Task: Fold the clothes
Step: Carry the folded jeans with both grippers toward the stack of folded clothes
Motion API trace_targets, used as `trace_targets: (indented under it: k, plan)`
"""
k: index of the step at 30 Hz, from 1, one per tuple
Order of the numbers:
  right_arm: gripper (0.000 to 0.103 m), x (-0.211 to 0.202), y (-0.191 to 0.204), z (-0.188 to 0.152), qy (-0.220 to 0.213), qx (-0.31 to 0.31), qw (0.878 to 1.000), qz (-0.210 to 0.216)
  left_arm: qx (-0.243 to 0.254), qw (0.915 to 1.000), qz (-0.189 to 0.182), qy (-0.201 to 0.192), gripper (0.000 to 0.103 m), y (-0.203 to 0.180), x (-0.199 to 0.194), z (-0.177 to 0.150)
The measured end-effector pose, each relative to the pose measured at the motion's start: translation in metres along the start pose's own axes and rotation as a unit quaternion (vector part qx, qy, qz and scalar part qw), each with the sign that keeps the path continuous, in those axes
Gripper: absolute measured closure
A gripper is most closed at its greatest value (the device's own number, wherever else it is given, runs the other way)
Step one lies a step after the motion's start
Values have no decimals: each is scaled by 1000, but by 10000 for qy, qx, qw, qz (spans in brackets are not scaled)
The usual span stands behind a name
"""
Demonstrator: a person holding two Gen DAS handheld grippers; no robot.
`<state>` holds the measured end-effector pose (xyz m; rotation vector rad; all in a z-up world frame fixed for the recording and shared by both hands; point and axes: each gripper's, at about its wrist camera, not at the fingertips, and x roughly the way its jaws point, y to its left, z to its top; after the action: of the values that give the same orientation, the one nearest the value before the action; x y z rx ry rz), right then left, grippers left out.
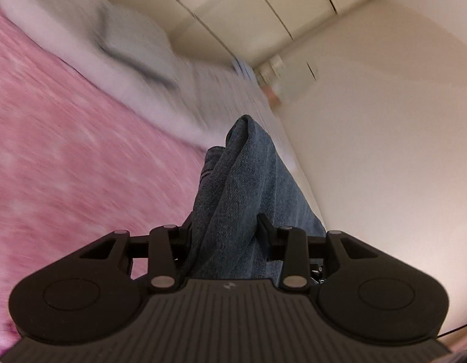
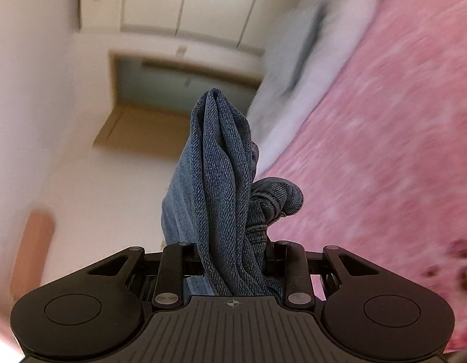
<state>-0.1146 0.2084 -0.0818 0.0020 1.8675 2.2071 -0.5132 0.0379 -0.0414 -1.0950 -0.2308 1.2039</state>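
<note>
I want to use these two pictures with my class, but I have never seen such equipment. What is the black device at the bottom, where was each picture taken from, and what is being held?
A person holds a two-fingered claw in each hand, each with a camera looking along its fingers. One picture is from the left claw, the other from the right claw. Each is shut on bunched blue denim cloth. Beyond lie a pink bedcover and a pale grey cloth, both blurred.
</note>
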Motion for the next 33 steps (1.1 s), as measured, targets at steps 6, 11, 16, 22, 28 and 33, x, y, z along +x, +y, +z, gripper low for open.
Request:
trace_targets:
  k: [6, 11, 16, 22, 28, 33]
  plan:
    - [74, 119, 36, -75, 486, -41, 9987, 130, -177, 9986, 278, -403, 69, 71, -122, 41]
    - [74, 217, 63, -144, 831, -23, 9963, 210, -319, 9964, 467, -638, 69, 135, -221, 75]
    - [74, 311, 87, -192, 1211, 42, 9925, 173, -606, 9921, 707, -842, 69, 188, -298, 99]
    - [74, 403, 110, -208, 1688, -160, 9854, 124, -881, 9834, 852, -1335, 69, 232, -356, 123]
    - [74, 504, 128, -220, 2338, -337, 9711, 339, -1026, 9745, 1036, -1706, 69, 275, -401, 156]
    - [74, 574, 146, -232, 2687, -434, 9610, 483, -943, 9735, 1108, -1764, 69, 316, -429, 202]
